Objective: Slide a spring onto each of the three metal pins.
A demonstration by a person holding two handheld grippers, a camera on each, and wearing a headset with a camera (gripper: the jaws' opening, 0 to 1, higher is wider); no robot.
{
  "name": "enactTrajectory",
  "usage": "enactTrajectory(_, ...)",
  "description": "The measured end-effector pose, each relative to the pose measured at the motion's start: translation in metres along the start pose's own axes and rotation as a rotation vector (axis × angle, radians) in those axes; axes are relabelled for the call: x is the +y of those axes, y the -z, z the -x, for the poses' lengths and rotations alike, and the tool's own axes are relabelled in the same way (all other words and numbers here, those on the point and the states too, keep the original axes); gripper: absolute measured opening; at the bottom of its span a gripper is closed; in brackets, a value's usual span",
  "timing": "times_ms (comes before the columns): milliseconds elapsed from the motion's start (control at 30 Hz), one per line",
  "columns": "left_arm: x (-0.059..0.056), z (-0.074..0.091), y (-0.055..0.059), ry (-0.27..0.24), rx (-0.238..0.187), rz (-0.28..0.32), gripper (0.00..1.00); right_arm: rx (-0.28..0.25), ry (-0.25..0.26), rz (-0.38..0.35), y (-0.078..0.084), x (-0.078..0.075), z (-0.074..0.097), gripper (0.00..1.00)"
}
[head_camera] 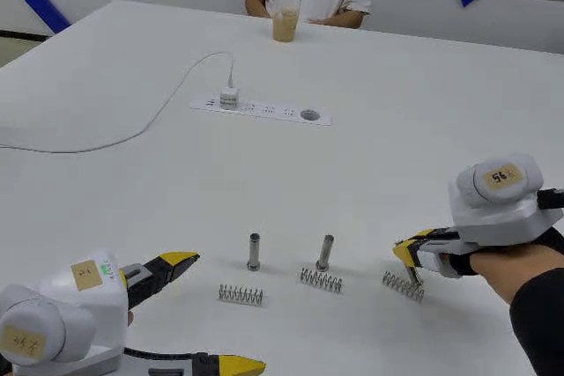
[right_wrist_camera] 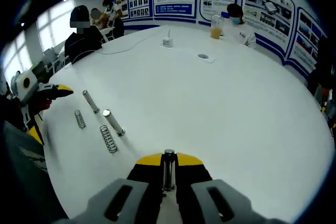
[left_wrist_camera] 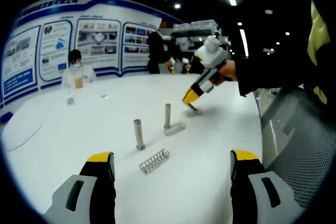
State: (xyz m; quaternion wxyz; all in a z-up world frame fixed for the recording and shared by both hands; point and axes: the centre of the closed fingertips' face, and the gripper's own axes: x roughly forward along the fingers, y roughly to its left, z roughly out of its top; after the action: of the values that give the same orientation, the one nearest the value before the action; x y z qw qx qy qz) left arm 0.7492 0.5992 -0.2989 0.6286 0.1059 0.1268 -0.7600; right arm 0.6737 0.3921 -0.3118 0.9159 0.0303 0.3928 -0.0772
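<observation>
Two metal pins (head_camera: 254,251) (head_camera: 325,253) stand upright on the white table (head_camera: 370,165). Three springs lie flat in front of them: one on the left (head_camera: 241,294), one in the middle (head_camera: 321,281), one on the right (head_camera: 403,285). My right gripper (head_camera: 407,254) is low over the right spring, shut on a third pin (right_wrist_camera: 168,169) that sticks up between its jaws. My left gripper (head_camera: 216,313) is held open at the near left, aimed at the left spring (left_wrist_camera: 154,161) and left pin (left_wrist_camera: 138,134), touching neither.
A power strip (head_camera: 261,110) with a white plug and cable lies mid-table. At the far edge a person sits behind a plastic cup of drink (head_camera: 285,8). More people stand in the room beyond.
</observation>
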Motion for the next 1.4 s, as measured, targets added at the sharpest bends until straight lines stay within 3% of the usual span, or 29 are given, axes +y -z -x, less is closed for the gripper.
enactTrajectory(633, -0.002, 0.003, -0.006, 0.0, -0.009, -0.017, 0.92, -0.057, 0.007, -0.005, 0.0, 0.007, 0.017, 0.09)
enactTrajectory(1400, -0.01, 0.003, -0.01, 0.014, -0.008, -0.032, 0.92, -0.059, 0.011, 0.018, 0.011, 0.008, 0.027, 0.1)
